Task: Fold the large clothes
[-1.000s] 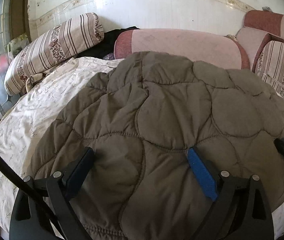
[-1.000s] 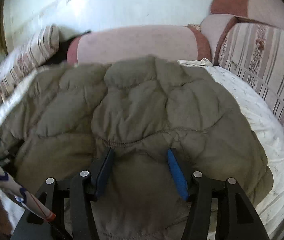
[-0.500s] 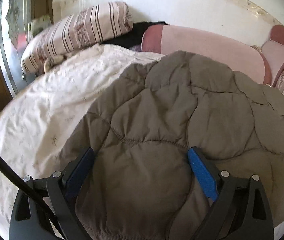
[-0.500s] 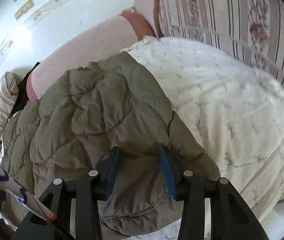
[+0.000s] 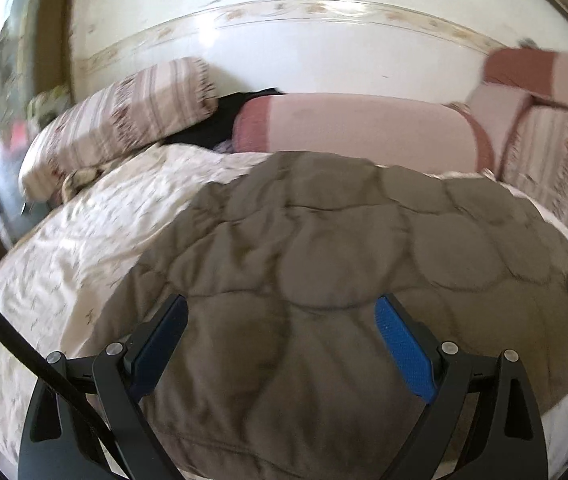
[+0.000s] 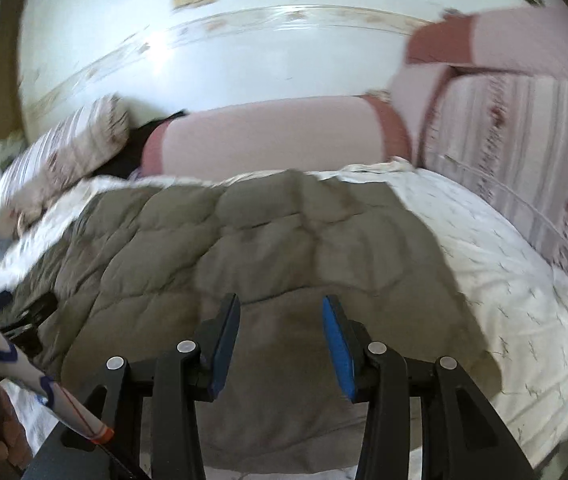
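Left claw (image 5: 280,344) stands wide, pads clear of the cloth; nothing gripped. Right claw (image 6: 280,344) is about half open and has just been closing, then eased a touch; the jacket (image 5: 324,280) lies under and between its pads, but they do not look to press on it.

Jacket: quilted, grey-brown, spread flat on the bed (image 5: 64,280), directly ahead of and below both claws. Its near hem runs just under the fingers in both views.

Step in hand, as judged: take the near hem with both claws for a fold away from the person. To do it well:
- bite the hem itself, not a quilted puff behind it;
- grip at matching points, one near each side, so the fold line stays straight;
- close fully before lifting, since padded cloth slips.

Edges and room:
- Bare sheet lies left of the left claw and right of the right claw; room on both sides.
- Ahead, past the jacket's far edge, a pink bolster (image 5: 356,132) closes off the bed.
- Striped pillow (image 5: 124,116) far left; striped cushions (image 6: 524,152) far right.
- White pole (image 6: 24,376) crosses close by the right claw's left; watch it.
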Tool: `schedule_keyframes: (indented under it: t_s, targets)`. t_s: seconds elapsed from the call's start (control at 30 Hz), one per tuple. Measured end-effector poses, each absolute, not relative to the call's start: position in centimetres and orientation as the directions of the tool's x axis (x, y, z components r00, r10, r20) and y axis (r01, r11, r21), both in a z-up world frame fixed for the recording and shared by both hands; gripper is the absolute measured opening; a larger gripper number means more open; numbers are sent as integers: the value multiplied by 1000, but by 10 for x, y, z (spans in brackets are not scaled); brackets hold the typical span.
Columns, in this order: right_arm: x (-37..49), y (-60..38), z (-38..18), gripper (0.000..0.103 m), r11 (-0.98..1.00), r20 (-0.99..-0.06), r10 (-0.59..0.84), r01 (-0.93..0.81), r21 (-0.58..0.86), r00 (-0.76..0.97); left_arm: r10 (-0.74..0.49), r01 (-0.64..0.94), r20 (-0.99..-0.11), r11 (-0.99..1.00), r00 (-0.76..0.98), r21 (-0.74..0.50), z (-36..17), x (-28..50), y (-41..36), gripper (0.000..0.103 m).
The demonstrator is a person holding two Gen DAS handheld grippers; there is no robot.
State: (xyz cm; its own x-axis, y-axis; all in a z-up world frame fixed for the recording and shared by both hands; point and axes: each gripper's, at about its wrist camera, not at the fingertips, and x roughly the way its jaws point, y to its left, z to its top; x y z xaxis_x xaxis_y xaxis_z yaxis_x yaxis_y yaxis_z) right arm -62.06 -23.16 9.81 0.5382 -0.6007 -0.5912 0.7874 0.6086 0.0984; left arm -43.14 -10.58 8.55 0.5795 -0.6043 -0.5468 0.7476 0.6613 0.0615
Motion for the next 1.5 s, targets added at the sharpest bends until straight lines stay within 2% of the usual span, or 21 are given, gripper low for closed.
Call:
schedule_keyframes:
  t_s: [0.17,0.43,0.57,0.67,0.77,0.93,1.0,1.2,1.4,1.5]
  targets:
    - [-597,-225,74,58,638,-678,-554,769,28,484,-587,773,-575,620,570,134,74,-442,-121,94]
    - [-601,-232,65,68,621,-693,-548,783,38,468,-579,775,-589,617,564,136,69,-441,-125,94]
    - [-607,-234,71,68,615,-681,-546,786,69,487,-579,775,-588,617,564,135,70,-441,-125,94]
    - [-624,-240,85,68,561,-632,-599,821,106,491,-580,776,-589,617,563,133,70,-440,-124,94]
    - [-646,-252,91,68,442,-619,-671,890,109,409,-580,775,-588,617,564,136,70,-441,-124,94]
    - [-674,-279,76,68,273,-707,-644,951,144,292,-580,775,-588,617,563,134,70,-440,-124,94]
    - [-675,-286,67,68,265,-740,-601,949,172,302,-580,776,-589,616,563,136,69,-441,-124,94]
    - [-672,-287,65,70,267,-752,-590,950,161,293,-579,776,-588,615,565,139,69,-441,-124,94]
    - [-673,-287,64,70,268,-747,-596,950,160,294,-579,776,-588,616,565,139,69,-441,-124,94]
    - [-672,-277,74,70,275,-710,-642,951,140,290,-579,776,-588,616,565,139,69,-441,-124,94]
